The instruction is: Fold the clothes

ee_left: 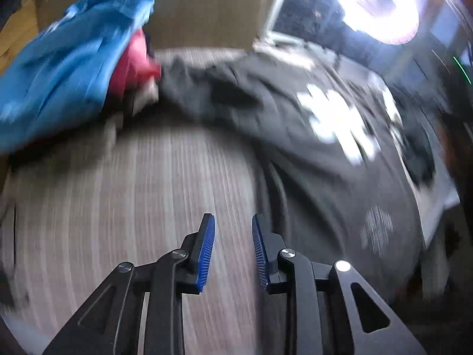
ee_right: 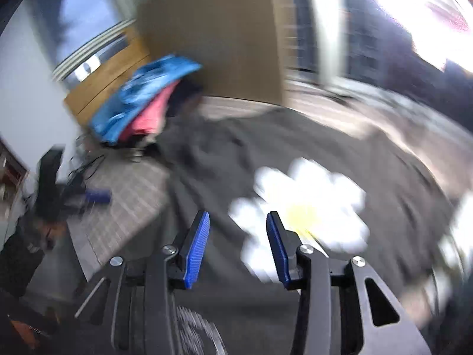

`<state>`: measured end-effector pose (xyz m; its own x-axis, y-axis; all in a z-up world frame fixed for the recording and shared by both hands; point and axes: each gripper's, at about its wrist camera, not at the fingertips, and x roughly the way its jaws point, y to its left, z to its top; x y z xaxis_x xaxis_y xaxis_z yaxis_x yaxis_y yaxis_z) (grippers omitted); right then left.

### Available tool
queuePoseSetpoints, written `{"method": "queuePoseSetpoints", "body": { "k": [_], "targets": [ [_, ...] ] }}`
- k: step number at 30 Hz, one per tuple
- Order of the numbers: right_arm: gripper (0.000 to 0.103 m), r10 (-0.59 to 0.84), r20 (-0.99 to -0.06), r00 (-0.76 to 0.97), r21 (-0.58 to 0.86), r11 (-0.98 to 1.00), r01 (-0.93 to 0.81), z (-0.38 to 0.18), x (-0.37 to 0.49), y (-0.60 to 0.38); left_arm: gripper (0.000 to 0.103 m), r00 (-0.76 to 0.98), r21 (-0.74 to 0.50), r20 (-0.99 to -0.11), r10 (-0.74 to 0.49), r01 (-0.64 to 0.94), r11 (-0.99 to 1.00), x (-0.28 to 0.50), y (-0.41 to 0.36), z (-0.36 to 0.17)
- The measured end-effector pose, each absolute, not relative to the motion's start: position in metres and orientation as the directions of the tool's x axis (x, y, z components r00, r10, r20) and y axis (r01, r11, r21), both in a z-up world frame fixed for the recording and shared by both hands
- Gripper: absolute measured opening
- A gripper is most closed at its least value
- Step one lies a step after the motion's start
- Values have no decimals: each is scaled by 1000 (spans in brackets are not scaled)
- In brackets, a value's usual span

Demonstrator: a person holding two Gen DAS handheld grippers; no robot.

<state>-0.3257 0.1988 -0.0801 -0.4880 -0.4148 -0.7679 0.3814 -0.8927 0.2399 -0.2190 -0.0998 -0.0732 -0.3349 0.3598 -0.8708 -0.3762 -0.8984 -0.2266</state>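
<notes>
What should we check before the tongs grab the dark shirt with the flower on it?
1. Left tongs empty, apart: ok.
2. Right tongs empty, apart: ok.
3. Dark shirt spread on the table: ok, though wrinkled.
4. Shirt clear of the blue and pink clothes pile: not ok, its far end reaches the pile.
5. Right tongs over the shirt, by the white flower: ok.
6. Shirt edges sharp enough to aim at: cannot tell, pictures blurred.

Both your wrist views are heavily motion-smeared; only the black gripper fingers with blue ribbed pads (ee_left: 207,248) stay sharp. A blown-out white glare (ee_left: 381,6) floods the upper right corner, and fisheye bending darkens the edges.
</notes>
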Motion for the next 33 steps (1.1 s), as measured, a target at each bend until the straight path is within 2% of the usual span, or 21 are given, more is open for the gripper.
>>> {"method": "queuePoseSetpoints", "body": {
  "k": [3, 7, 11, 16, 18, 19, 20, 21, 26, 28, 29, 30, 31, 33],
  "targets": [
    [40, -401, -825, -397, 174, -850, 497, -117, -389, 115, 26, -265, -270, -889, 374, -355, -895, -154, -116, -85],
    [40, -311, -883, -351, 77, -835, 545, -158, -434, 47, 26, -208, -294, -908, 363, -300, -908, -88, -132, -108],
    [40, -306, -904, -300, 97, -828, 552, -183, -452, 25, 26, -186, -311, -913, 363, -261, -914, -50, -143, -123],
    [41, -232, -919, -317, 0, -806, 591, -202, -448, 2, 26, -190, -291, -921, 340, -245, -925, -23, -140, -134],
    [40, -251, -911, -328, 10, -807, 591, -202, -446, 3, 29, -199, -292, -918, 343, -243, -925, -19, -137, -137],
    [33, -260, -910, -323, 24, -811, 584, -201, -447, 5, 29, -205, -293, -916, 345, -245, -924, -19, -135, -140],
    [16, -267, -909, -320, 36, -815, 578, -201, -447, 7, 30, -211, -284, -917, 338, -248, -926, -20, -134, -143],
    [8, -267, -907, -326, 36, -819, 572, -198, -447, 10, 30, -217, -274, -919, 329, -251, -928, -21, -133, -147],
    [4, -343, -877, -337, 109, -824, 557, -175, -443, 31, 34, -226, -284, -913, 338, -240, -928, -29, -134, -165],
    [5, -356, -866, -350, 115, -825, 553, -164, -440, 39, 28, -238, -329, -896, 376, -215, -920, -32, -136, -168],
    [7, -348, -870, -350, 108, -826, 554, -160, -441, 39, 15, -244, -352, -886, 395, -202, -914, -33, -137, -170],
    [13, -341, -873, -350, 101, -826, 555, -157, -442, 40, 8, -249, -361, -880, 404, -202, -911, -33, -137, -169],
    [33, -335, -876, -347, 94, -825, 558, -154, -442, 39, 8, -254, -369, -875, 412, -202, -907, -32, -136, -168],
    [54, -332, -886, -324, 88, -806, 585, -154, -438, 28, 8, -264, -385, -864, 429, -203, -900, -31, -135, -165]
  ]
}}
